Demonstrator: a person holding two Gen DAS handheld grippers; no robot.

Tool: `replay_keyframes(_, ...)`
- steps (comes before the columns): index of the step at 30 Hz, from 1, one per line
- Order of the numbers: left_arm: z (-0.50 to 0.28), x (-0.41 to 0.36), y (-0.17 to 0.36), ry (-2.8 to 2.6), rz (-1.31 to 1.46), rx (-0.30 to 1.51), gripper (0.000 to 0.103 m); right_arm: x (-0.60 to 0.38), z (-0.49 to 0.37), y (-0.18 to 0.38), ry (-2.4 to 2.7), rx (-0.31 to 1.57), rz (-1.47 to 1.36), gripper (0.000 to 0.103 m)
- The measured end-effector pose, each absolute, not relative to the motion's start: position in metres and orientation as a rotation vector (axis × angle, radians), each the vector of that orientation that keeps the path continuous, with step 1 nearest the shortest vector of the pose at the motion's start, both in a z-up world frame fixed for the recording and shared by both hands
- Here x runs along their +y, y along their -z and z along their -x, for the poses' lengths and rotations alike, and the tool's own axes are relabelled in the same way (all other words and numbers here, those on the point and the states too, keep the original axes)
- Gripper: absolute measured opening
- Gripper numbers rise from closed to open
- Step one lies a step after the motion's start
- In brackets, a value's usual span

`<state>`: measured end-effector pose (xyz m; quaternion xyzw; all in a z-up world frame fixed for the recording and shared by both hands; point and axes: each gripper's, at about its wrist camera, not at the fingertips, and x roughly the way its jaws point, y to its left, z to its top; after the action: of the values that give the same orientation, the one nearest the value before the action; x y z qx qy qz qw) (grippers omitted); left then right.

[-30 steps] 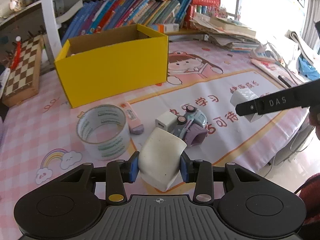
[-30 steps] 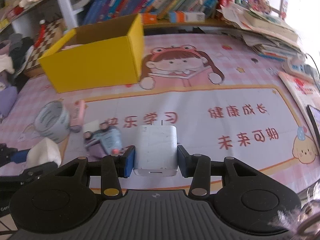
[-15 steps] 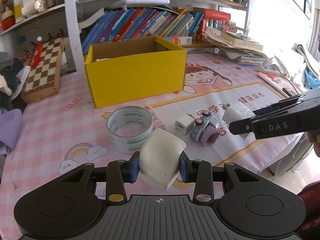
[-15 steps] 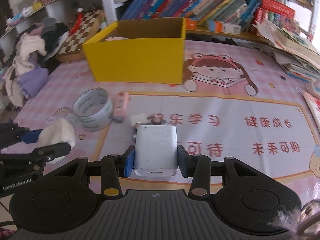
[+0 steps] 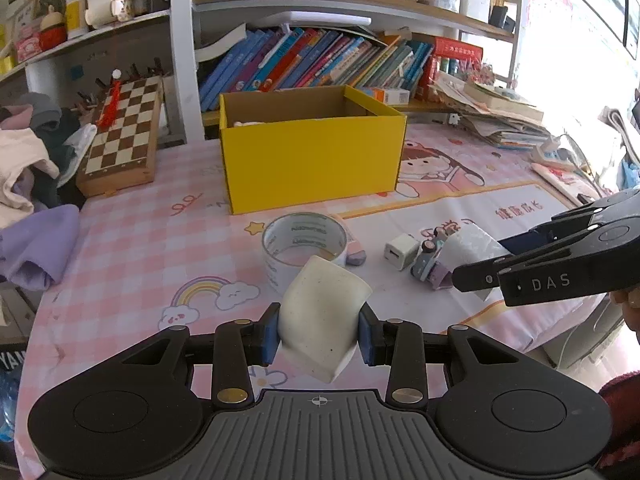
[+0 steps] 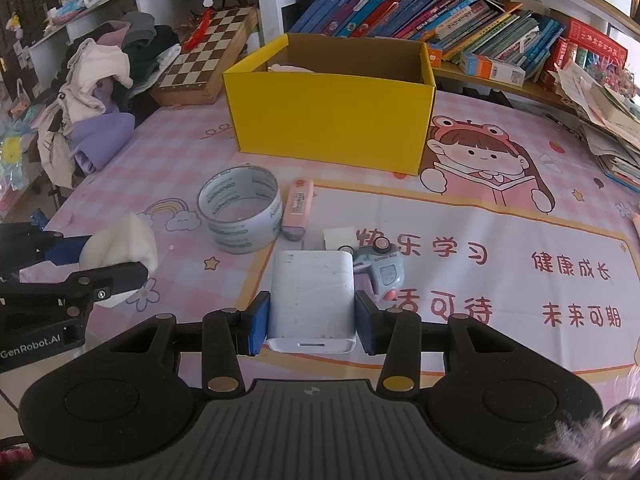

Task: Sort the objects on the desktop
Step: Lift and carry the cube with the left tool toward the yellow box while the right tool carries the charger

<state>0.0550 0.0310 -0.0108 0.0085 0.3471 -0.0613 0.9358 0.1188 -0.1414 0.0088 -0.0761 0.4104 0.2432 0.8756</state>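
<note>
My left gripper [image 5: 320, 336] is shut on a cream-white curved piece [image 5: 322, 312], held above the pink checked table cover. My right gripper [image 6: 311, 320] is shut on a white charger block [image 6: 312, 292], its port facing the camera. Each gripper shows from the side in the other's view: the right one [image 5: 464, 276] and the left one [image 6: 132, 272]. Ahead stands an open yellow box [image 5: 312, 160]. On the mat between lie a tape roll [image 6: 240, 212], a pink stick [image 6: 298, 208], a small white adapter [image 5: 400, 250] and a toy car [image 6: 380, 268].
A chessboard [image 5: 120, 132] leans at the back left beside a heap of clothes [image 6: 100, 92]. Books line the shelf behind the box. A pile of papers [image 5: 500, 120] sits at the back right. The table's front edge runs just below both grippers.
Both grippers have pulled back from the table with their objects still gripped. The box, tape roll and toys now look smaller and farther off, and the views have swung left.
</note>
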Motion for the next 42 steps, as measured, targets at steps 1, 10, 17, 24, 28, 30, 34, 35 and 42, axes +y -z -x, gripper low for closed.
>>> replay_keyframes(1,-0.056,0.032,0.010,0.125,-0.012,0.707,0.036,-0.141,-0.119,-0.009,-0.509,0.857,0.164,0.041)
replay_keyframes(10,-0.076,0.030,0.004,0.151,0.023,0.677,0.035,-0.139,-0.138,-0.018,-0.531,0.842,0.192,0.041)
replay_keyframes(17,-0.099,0.028,-0.002,0.153,0.021,0.646,0.035,-0.131,-0.168,-0.029,-0.593,0.838,0.219,0.041)
replay_keyframes(24,-0.132,0.033,-0.016,0.145,0.006,0.611,0.034,-0.124,-0.205,-0.048,-0.636,0.814,0.217,0.041)
replay_keyframes(28,-0.154,0.036,-0.031,0.138,-0.013,0.579,0.034,-0.122,-0.232,-0.063,-0.650,0.784,0.209,0.041)
replay_keyframes(30,-0.165,0.037,-0.037,0.135,-0.029,0.564,0.034,-0.121,-0.245,-0.070,-0.657,0.767,0.208,0.041)
replay_keyframes(34,-0.189,0.037,-0.046,0.132,-0.058,0.549,0.034,-0.118,-0.274,-0.079,-0.664,0.742,0.217,0.041)
replay_keyframes(35,-0.195,0.037,-0.046,0.131,-0.064,0.548,0.034,-0.117,-0.282,-0.080,-0.663,0.736,0.222,0.041)
replay_keyframes(42,-0.236,0.032,-0.049,0.151,-0.116,0.553,0.034,-0.111,-0.327,-0.092,-0.677,0.693,0.256,0.041)
